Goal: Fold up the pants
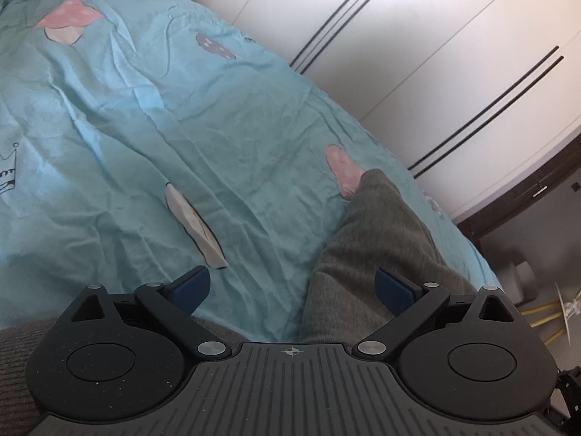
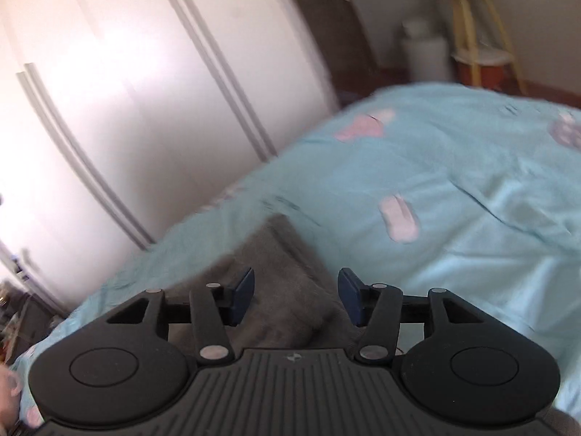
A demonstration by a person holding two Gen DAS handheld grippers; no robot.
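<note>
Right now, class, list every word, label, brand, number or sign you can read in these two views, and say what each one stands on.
No readable text in either view.
Bedsheet: printed mushrooms and a crown only, with one tiny dark mark too small to read.
Grey pants: no label showing.
Wardrobe doors: plain, no lettering.
Right wrist view: too blurred for fine print.

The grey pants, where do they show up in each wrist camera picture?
Left wrist view: the grey pants lie lower right, a leg stretching up across the blue bedsheet.
Right wrist view: the grey pants sit bottom centre, blurred.
Shared landmark: the white wardrobe doors with dark double stripes beyond the bed.
</note>
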